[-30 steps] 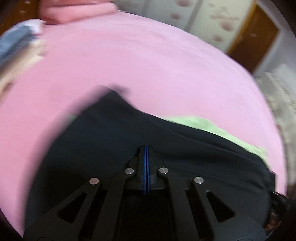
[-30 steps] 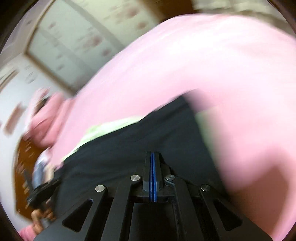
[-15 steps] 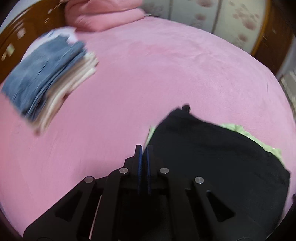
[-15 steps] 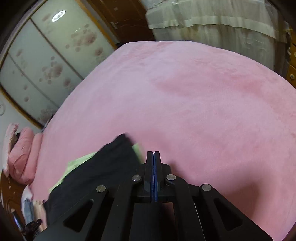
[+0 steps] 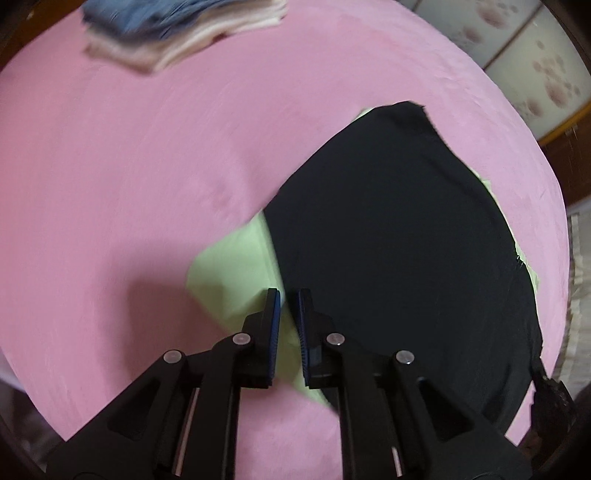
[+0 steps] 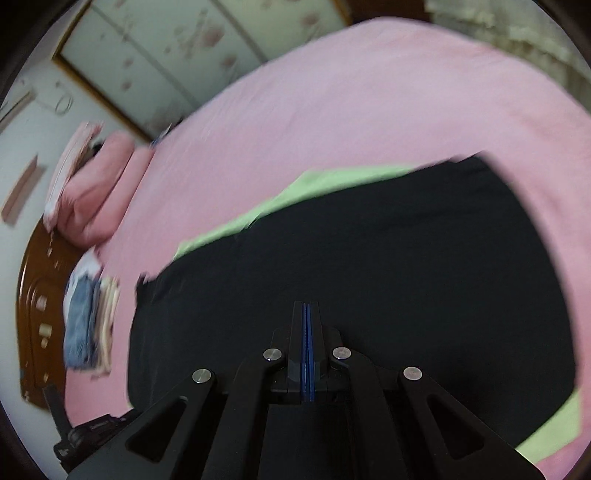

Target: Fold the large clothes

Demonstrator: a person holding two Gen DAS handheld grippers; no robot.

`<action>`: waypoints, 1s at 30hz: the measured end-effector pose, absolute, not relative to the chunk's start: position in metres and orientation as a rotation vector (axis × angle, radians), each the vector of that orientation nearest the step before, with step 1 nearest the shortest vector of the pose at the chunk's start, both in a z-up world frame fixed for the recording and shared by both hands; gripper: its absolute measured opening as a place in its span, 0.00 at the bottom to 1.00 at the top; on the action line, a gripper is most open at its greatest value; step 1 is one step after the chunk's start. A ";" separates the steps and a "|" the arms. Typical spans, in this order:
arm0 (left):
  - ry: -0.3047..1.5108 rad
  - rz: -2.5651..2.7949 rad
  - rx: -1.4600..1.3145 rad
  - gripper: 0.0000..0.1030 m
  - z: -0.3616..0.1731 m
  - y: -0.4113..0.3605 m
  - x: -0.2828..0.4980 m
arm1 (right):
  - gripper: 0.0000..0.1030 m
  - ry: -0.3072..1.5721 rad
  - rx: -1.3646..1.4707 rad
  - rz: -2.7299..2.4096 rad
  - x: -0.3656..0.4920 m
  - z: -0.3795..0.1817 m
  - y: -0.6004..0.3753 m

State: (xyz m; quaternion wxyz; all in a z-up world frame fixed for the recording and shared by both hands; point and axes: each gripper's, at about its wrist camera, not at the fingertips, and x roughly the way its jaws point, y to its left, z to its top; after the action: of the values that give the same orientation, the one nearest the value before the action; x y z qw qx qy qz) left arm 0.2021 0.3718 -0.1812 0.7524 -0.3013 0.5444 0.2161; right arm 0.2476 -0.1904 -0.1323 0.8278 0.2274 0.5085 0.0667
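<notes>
A black garment (image 5: 388, 229) lies spread on the pink bed (image 5: 129, 166), on top of a light green garment (image 5: 229, 273) that sticks out at its edges. My left gripper (image 5: 287, 295) hangs over the green corner beside the black edge. Its jaws are opening, with a narrow gap and nothing pinched between the pads. In the right wrist view, my right gripper (image 6: 306, 304) is shut with nothing in it, above the black garment (image 6: 351, 258). A strip of the green garment (image 6: 295, 195) shows along its far side.
A stack of folded clothes (image 5: 177, 26) with blue denim on top sits at the bed's far edge, seen also as the stack (image 6: 88, 321) near the wooden headboard (image 6: 33, 295). Pink pillows (image 6: 99, 192) lie by it. Wardrobe doors (image 6: 166, 48) stand beyond the bed.
The left gripper has moved from over the black garment to its left edge above the green corner, and its jaws have parted slightly. The right view swung away over bare bed, then back over the black garment.
</notes>
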 end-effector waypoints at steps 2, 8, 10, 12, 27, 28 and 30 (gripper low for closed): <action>1.208 0.478 -0.680 0.07 -0.185 0.371 0.192 | 0.00 1.123 0.455 0.185 0.248 -0.140 -0.163; 1.248 0.466 -0.713 0.07 -0.191 0.368 0.176 | 0.00 1.295 0.372 0.216 0.255 -0.185 -0.119; 1.268 0.470 -0.695 0.08 -0.192 0.364 0.174 | 0.00 1.317 0.302 0.193 0.258 -0.192 -0.107; 1.289 0.470 -0.688 0.12 -0.193 0.362 0.171 | 0.00 1.345 0.299 0.167 0.266 -0.203 -0.101; 1.237 0.389 -0.870 0.42 -0.202 0.360 0.138 | 0.00 1.422 0.191 0.075 0.317 -0.248 -0.068; 1.224 0.374 -0.885 0.42 -0.203 0.360 0.137 | 0.00 1.427 0.189 0.065 0.321 -0.249 -0.065; 1.191 0.323 -0.937 0.43 -0.207 0.362 0.139 | 0.00 1.428 0.203 0.054 0.326 -0.249 -0.063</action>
State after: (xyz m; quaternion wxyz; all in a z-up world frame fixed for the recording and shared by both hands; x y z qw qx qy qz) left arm 0.1392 0.3619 -0.2066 0.7144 -0.4232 0.5377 0.1459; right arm 0.3260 -0.0632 -0.2491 0.7508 0.0929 0.6535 0.0249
